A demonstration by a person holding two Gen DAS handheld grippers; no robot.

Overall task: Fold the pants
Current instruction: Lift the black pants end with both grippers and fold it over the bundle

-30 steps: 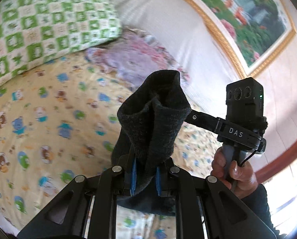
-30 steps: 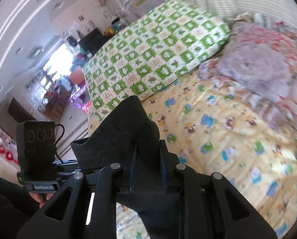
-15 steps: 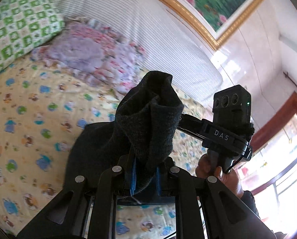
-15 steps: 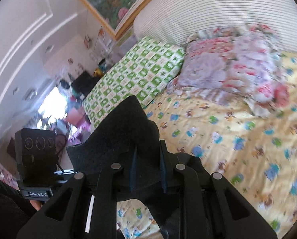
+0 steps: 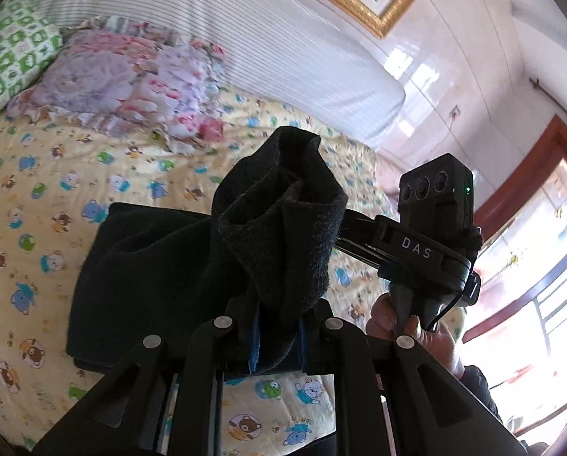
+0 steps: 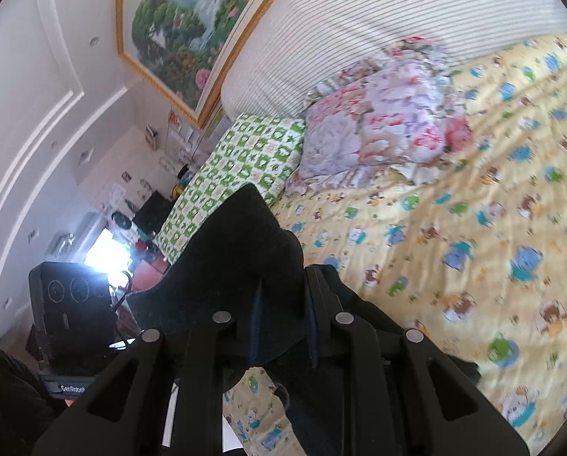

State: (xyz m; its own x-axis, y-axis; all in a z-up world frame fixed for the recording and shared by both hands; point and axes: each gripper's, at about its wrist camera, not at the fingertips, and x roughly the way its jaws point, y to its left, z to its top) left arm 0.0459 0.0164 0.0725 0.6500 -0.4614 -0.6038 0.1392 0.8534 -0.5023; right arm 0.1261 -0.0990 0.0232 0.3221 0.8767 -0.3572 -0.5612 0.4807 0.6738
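Both grippers clamp the dark grey fleece pants (image 5: 275,235).
Left gripper (image 5: 275,345) and right gripper (image 6: 281,338) (jaws nearly closed) pinch bunched fabric above the bed (image 5: 36,228).

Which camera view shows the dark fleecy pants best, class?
The left wrist view: the dark fleecy pants lie partly spread across the yellow cartoon-print bedsheet, one end pinched up. The right wrist view shows only a pinched bunch and a dark strip below.

A home bedroom: a bed (image 6: 473,228) under a yellow cartoon-print sheet, with a green checked pillow (image 6: 245,159) and a floral pillow (image 6: 378,129) at its striped headboard (image 6: 359,30), and a gold-framed landscape painting (image 6: 180,30) above the headboard.
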